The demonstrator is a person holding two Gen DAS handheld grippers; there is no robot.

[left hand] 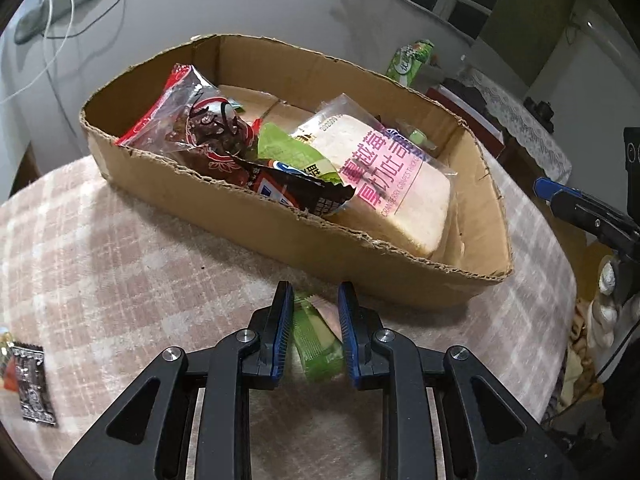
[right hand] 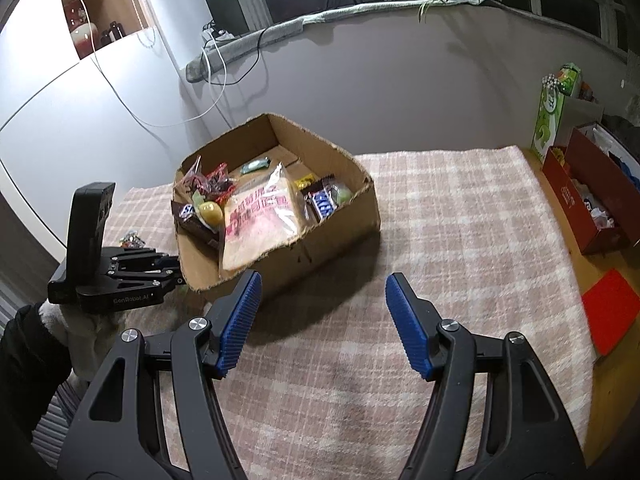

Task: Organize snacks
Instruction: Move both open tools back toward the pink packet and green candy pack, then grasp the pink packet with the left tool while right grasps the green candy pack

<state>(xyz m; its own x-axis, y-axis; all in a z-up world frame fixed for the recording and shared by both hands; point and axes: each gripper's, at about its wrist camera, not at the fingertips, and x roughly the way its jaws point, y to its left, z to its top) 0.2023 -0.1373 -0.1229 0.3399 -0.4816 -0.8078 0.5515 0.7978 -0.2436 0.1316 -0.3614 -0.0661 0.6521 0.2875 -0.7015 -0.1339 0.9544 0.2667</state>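
A low cardboard box [left hand: 224, 216] stands on the plaid cloth and holds several snacks: a pink-labelled bread pack [left hand: 384, 184], a red bag [left hand: 192, 120], a dark chocolate wrapper [left hand: 296, 192]. The box also shows in the right wrist view [right hand: 340, 236]. My left gripper [left hand: 314, 300] is shut on a small green snack packet [left hand: 318, 344], just in front of the box's near wall. My right gripper [right hand: 322, 284] is open and empty above the cloth, near the box's corner. The left gripper body [right hand: 132, 272] shows at the box's left side.
A small dark packet [left hand: 34, 384] lies on the cloth at the far left. A red box [right hand: 592, 200] and a green carton [right hand: 554, 112] stand at the right beyond the cloth edge. Cables hang along the wall behind.
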